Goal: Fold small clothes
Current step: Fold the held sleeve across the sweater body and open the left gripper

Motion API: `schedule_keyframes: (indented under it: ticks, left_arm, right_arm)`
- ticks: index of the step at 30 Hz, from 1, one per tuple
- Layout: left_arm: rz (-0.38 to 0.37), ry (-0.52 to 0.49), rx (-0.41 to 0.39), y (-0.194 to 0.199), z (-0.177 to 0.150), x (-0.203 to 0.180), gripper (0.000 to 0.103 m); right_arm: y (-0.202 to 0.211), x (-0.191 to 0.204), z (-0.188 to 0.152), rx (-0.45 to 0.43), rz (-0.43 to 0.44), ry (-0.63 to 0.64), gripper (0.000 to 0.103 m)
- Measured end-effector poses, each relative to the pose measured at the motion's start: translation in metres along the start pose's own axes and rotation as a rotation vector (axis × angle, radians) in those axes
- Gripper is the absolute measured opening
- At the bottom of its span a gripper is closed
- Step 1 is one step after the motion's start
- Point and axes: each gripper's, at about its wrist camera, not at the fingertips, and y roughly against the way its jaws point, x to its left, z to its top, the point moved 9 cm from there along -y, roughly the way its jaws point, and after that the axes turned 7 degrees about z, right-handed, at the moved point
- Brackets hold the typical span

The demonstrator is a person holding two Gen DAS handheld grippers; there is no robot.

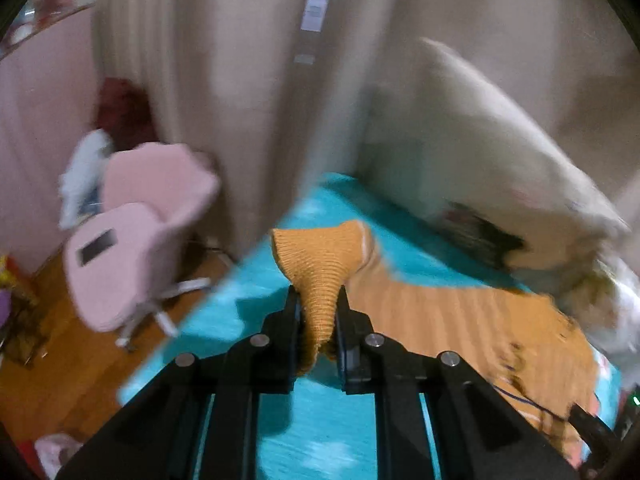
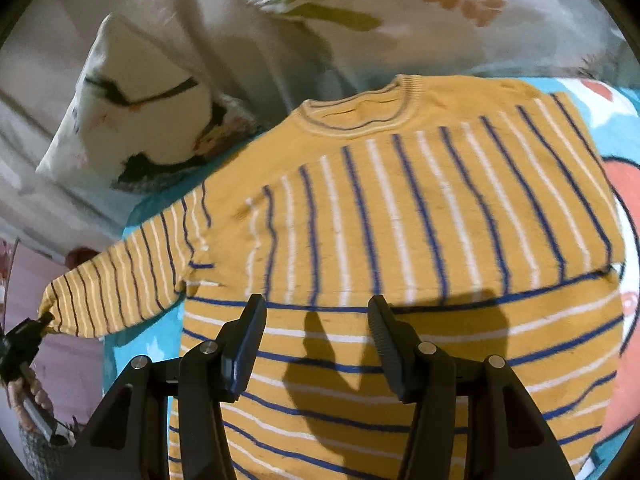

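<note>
A small mustard-yellow sweater (image 2: pixel 400 240) with blue and white stripes lies on the turquoise bed cover (image 2: pixel 140 344), neck toward the pillows. Its right side is folded over the body. My left gripper (image 1: pixel 318 300) is shut on the ribbed cuff of the left sleeve (image 1: pixel 320 264) and holds it lifted off the bed; it also shows at the left edge of the right wrist view (image 2: pixel 42 318), with the sleeve (image 2: pixel 120 280) stretched out. My right gripper (image 2: pixel 316 312) is open and empty, just above the sweater's middle.
Pillows (image 2: pixel 132 128) and a floral quilt (image 2: pixel 360 8) lie beyond the sweater's neck. A pink swivel chair (image 1: pixel 132 236) stands on the wooden floor (image 1: pixel 80 360) past the bed's edge. Beige curtains (image 1: pixel 224 80) hang behind.
</note>
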Motion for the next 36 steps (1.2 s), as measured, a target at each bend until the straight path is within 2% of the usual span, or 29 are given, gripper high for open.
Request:
schedule_keyframes:
  ticks: [4, 8, 13, 15, 17, 20, 22, 25, 26, 27, 30, 33, 36]
  left_arm:
    - [-0.139, -0.089, 0.032, 0.016, -0.021, -0.079, 0.014]
    - [-0.287, -0.202, 0.074, 0.033, -0.047, -0.181, 0.014]
    - [-0.459, -0.335, 0.112, 0.057, -0.085, -0.319, 0.013]
    - [-0.525, -0.390, 0.136, 0.067, -0.111, -0.379, 0.013]
    - [-0.567, -0.438, 0.172, 0.070, -0.136, -0.426, 0.013]
    - [-0.567, -0.535, 0.187, 0.066, -0.180, -0.489, 0.014]
    - [-0.562, -0.589, 0.221, 0.056, -0.207, -0.513, 0.016]
    - [-0.578, -0.597, 0.330, 0.043, -0.238, -0.522, 0.021]
    - [-0.587, -0.585, 0.352, 0.045, -0.242, -0.516, 0.028]
    - [-0.594, -0.579, 0.356, 0.048, -0.243, -0.509, 0.039]
    - [-0.585, -0.551, 0.321, 0.055, -0.234, -0.476, 0.059]
    - [-0.507, -0.506, 0.281, 0.054, -0.218, -0.421, 0.063]
    - [-0.380, -0.434, 0.255, 0.046, -0.206, -0.352, 0.063]
  right_arm:
    - [0.020, -0.011, 0.001, -0.035, 0.000, -0.013, 0.058]
    - [0.051, -0.033, 0.004, -0.086, -0.016, -0.021, 0.058]
    - [0.099, -0.083, 0.003, -0.148, -0.054, -0.085, 0.058]
    - [0.120, -0.108, 0.000, -0.170, -0.072, -0.124, 0.058]
    - [0.138, -0.132, -0.004, -0.189, -0.091, -0.161, 0.058]
    - [0.164, -0.168, -0.009, -0.215, -0.121, -0.204, 0.058]
    - [0.178, -0.190, -0.011, -0.226, -0.143, -0.224, 0.058]
    - [0.191, -0.216, -0.012, -0.229, -0.148, -0.261, 0.058]
    - [0.193, -0.222, -0.011, -0.229, -0.145, -0.269, 0.058]
    - [0.195, -0.227, -0.010, -0.229, -0.141, -0.271, 0.058]
    - [0.192, -0.229, -0.002, -0.222, -0.114, -0.250, 0.058]
    - [0.176, -0.214, 0.011, -0.202, -0.065, -0.197, 0.058]
    - [0.149, -0.190, 0.027, -0.158, -0.013, -0.134, 0.058]
